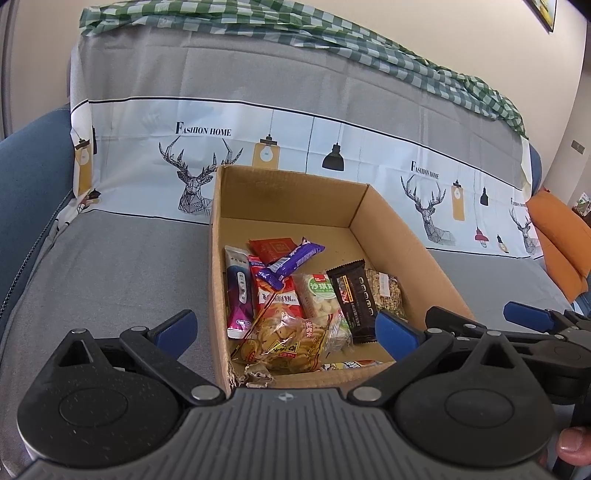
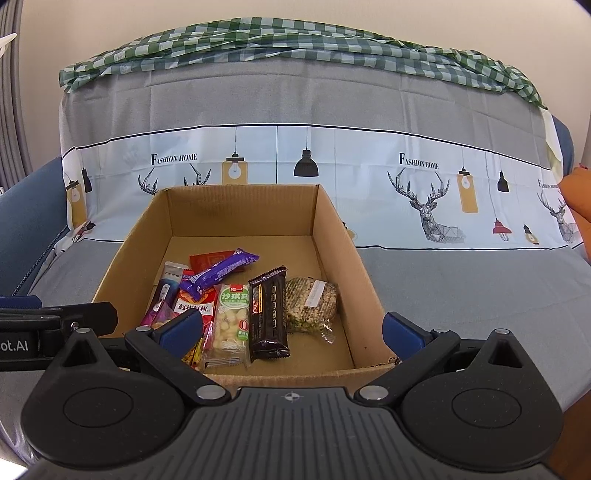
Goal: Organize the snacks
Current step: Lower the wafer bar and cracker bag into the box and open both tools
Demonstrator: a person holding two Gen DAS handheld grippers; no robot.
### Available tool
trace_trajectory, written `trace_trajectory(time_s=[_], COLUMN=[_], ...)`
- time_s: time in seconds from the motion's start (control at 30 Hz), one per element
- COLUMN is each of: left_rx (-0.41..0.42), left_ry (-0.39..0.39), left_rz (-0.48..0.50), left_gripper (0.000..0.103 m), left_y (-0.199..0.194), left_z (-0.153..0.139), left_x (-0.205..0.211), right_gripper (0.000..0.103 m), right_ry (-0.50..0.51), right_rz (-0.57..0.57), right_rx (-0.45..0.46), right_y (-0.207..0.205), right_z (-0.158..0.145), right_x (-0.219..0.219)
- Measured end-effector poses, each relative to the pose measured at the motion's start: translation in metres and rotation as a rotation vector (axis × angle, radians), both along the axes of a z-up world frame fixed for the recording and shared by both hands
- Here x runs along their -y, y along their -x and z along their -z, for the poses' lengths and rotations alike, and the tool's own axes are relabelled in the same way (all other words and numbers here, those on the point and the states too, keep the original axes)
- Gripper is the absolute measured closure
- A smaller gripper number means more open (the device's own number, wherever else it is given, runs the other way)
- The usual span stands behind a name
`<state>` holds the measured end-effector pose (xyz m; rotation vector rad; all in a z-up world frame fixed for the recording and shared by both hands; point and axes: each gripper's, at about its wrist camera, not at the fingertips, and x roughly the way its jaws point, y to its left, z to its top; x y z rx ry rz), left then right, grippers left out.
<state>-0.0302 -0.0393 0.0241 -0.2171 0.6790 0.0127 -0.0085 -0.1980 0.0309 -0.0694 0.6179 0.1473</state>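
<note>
Left tool (image 1: pixel 285 330) spread wide, holding nothing, right tool (image 2: pixel 293 334) likewise wide and empty, both hovering at near edge of cardboard box (image 2: pixel 242 208) of snack packets (image 2: pixel 267 314)

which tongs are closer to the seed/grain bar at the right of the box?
Right, likely. The right tongs open straight over the grain bar; the left tongs sit over the chip bag, further left.

Blue sofa (image 2: pixel 22 221) under grey deer-print cover (image 2: pixel 295 99), green checked cloth (image 2: pixel 295 40), cream wall (image 2: pixel 295 11)
</note>
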Motion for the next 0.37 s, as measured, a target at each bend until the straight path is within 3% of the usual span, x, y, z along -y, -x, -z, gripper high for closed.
trace_trajectory(time_s=[0.37], left_rx=[0.006], left_ry=[0.004], left_rz=[0.009], left_gripper=[0.001], left_y=[0.0012], left_z=[0.0009], left_x=[0.0029], right_gripper=[0.001], right_ry=[-0.005], right_rz=[0.008], right_rx=[-0.008], right_y=[0.0004], right_z=[0.0021], right_x=[0.0017])
